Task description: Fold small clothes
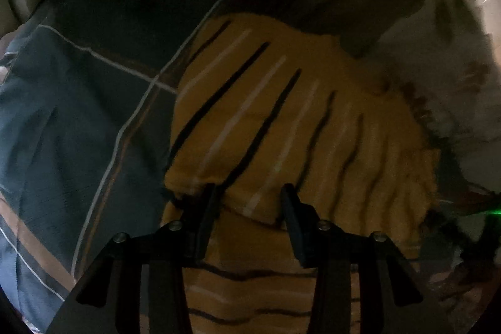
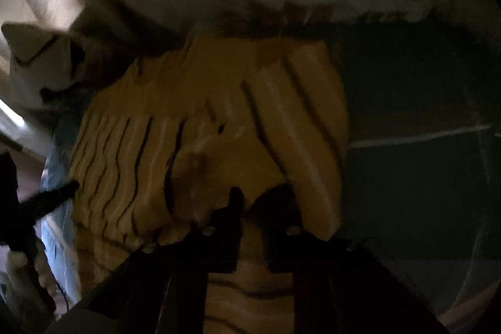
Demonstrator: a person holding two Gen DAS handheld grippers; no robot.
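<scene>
Gripping seems underway: my left gripper (image 1: 249, 202) has fingers apart astride a raised fold of the yellow striped garment (image 1: 297, 115), which fills centre frame on the dark checked sheet (image 1: 78, 115). My right gripper (image 2: 261, 205) appears pinched on its edge, though dimness obscures this. Recommend closing left squarely, keeping both edges level before folding.

Patterned pillow (image 1: 438, 58) behind yellow garment (image 1: 281, 102)
</scene>
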